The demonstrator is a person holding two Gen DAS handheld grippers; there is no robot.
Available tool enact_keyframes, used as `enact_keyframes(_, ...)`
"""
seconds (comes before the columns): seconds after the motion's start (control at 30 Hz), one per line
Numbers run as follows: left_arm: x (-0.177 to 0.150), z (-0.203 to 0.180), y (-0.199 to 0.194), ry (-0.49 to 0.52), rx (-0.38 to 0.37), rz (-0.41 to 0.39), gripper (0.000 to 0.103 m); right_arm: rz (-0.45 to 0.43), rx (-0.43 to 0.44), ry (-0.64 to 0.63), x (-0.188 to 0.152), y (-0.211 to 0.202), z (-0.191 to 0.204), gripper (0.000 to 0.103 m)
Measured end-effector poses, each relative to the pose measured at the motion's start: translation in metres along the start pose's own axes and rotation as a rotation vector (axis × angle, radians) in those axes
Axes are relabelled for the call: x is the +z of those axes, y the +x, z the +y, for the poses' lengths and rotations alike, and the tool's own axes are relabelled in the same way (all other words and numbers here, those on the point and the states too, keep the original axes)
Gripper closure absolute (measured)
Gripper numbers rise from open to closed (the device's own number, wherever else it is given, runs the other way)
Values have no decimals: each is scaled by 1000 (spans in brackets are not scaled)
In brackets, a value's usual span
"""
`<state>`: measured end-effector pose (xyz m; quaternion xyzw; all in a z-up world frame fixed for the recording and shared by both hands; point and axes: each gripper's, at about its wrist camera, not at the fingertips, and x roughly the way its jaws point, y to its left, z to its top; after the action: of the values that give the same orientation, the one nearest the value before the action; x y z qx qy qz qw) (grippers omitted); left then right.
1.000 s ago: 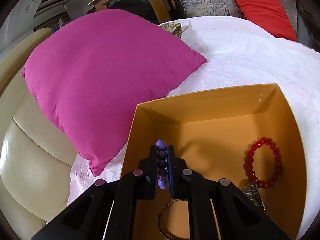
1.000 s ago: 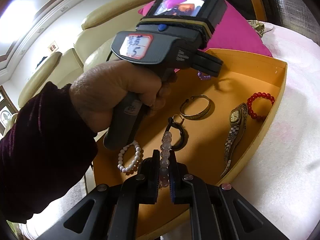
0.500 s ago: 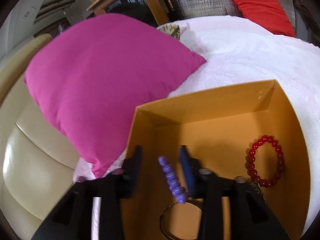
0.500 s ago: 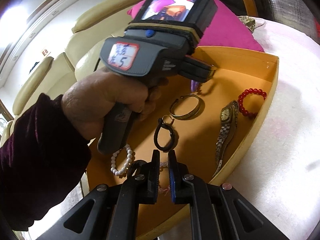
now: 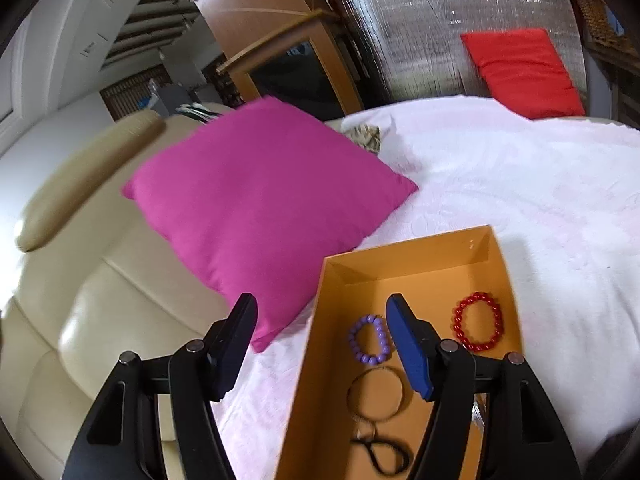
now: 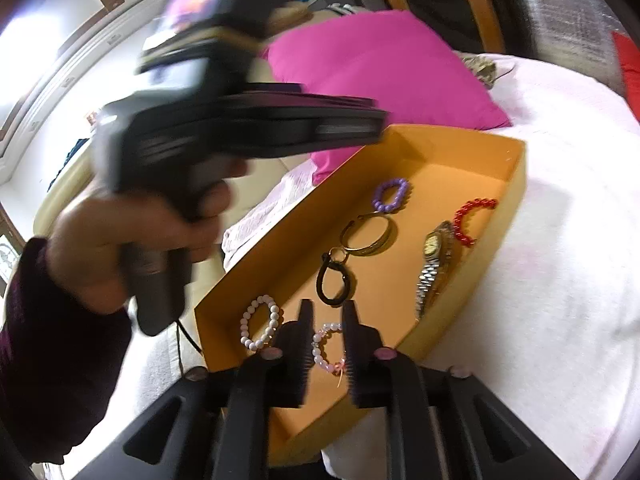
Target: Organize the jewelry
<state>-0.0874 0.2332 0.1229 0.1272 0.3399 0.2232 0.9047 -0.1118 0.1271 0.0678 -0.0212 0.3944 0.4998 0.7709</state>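
Note:
An orange box [image 5: 408, 256] lies on a white bedspread. My left gripper [image 5: 322, 320] hovers above its near-left corner. Its jaws are opening wide, with nothing between them. The purple bead bracelet [image 5: 368, 340] lies loose on the box floor below. My right gripper [image 6: 328, 318] is over the box's near end with its jaws opening. The pink bead bracelet [image 6: 326, 348] lies on the floor between the fingers, and the pads do not press on it. Also in the box are a red bracelet [image 6: 472, 216], a watch [image 6: 432, 264], a gold bangle [image 6: 366, 236], a black loop clip [image 6: 334, 280] and a white bead bracelet [image 6: 260, 328].
A magenta cushion [image 5: 264, 208] leans against the box's far-left side, on a cream leather sofa [image 5: 80, 320]. A red cushion [image 5: 524, 72] lies far back on the right. In the right wrist view a hand [image 6: 132, 240] in a dark sleeve holds the blurred left tool high on the left.
The left gripper opened, dropped the purple bracelet into the box and rose away. The right gripper opened off the pink bracelet, which now lies in the box, and lifted slightly.

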Motion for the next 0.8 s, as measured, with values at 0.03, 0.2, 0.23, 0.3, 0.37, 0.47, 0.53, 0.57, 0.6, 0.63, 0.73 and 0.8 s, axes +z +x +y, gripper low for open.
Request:
enact_keyframes(0.03, -1, 2, -11, -5, 7, -5, 35, -12, -10, 0, 0, -7, 1, 65)
enact_keyframes(0.2, -7, 16, -75, -40, 74, -60, 16, -83, -89, -12, 0, -54, 10, 45)
enact_keyframes(0.23, -10, 18, -87, -49, 85, -76, 14, -95, -105, -7, -1, -64, 12, 45)
enact_keyframes(0.3, -16, 21, -110, -67, 98, -92, 11, -111, -136, 4, -4, -84, 14, 45)
enact_keyframes(0.37, -24, 25, -133, -99, 119, -90, 7, -121, -177, 2, -6, -103, 19, 44)
enact_keyframes(0.47, -38, 25, -164, -116, 180, -98, 6, -128, -257, -13, -8, -128, 32, 43)
enact_keyframes(0.53, -47, 28, -182, -132, 182, -94, 6, -133, -297, -18, -9, -142, 41, 41)
enact_keyframes(0.57, -51, 30, -189, -145, 174, -90, 6, -135, -313, -22, -10, -148, 47, 41)
enact_keyframes(0.6, -55, 32, -198, -163, 164, -89, 6, -138, -327, -25, -10, -153, 52, 40)
enact_keyframes(0.63, -59, 35, -206, -181, 158, -91, 6, -142, -338, -26, -12, -158, 58, 39)
enact_keyframes(0.73, -72, 42, -225, -226, 178, -98, 6, -138, -352, -17, -17, -169, 71, 39)
enact_keyframes(0.8, -79, 45, -234, -241, 197, -109, 6, -130, -356, -5, -21, -174, 79, 39)
